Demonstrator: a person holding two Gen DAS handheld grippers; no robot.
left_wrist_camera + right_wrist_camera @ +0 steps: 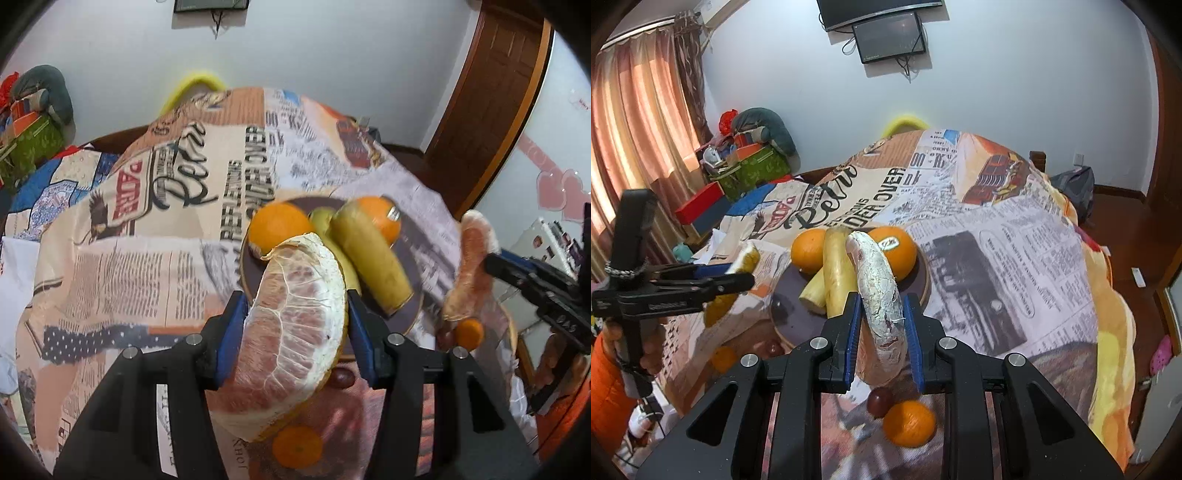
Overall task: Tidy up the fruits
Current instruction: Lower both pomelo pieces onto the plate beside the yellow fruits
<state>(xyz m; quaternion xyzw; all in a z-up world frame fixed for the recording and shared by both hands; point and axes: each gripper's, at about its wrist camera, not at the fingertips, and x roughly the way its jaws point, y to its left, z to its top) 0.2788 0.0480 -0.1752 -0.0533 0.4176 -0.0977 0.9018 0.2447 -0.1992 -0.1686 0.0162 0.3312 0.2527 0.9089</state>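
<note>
My left gripper is shut on a large pomelo wedge with pink flesh, held above the table just before the dark round plate. My right gripper is shut on a peeled pomelo segment, also above the near side of the plate. The plate holds two oranges and two yellow-green banana-like fruits. In the left wrist view the right gripper and its segment show at the right. In the right wrist view the left gripper shows at the left.
A newspaper-print cloth covers the table. Small tangerines and dark red fruits lie on the cloth near the plate's front. A yellow chair back stands beyond the table. Boxes and clutter sit at the left.
</note>
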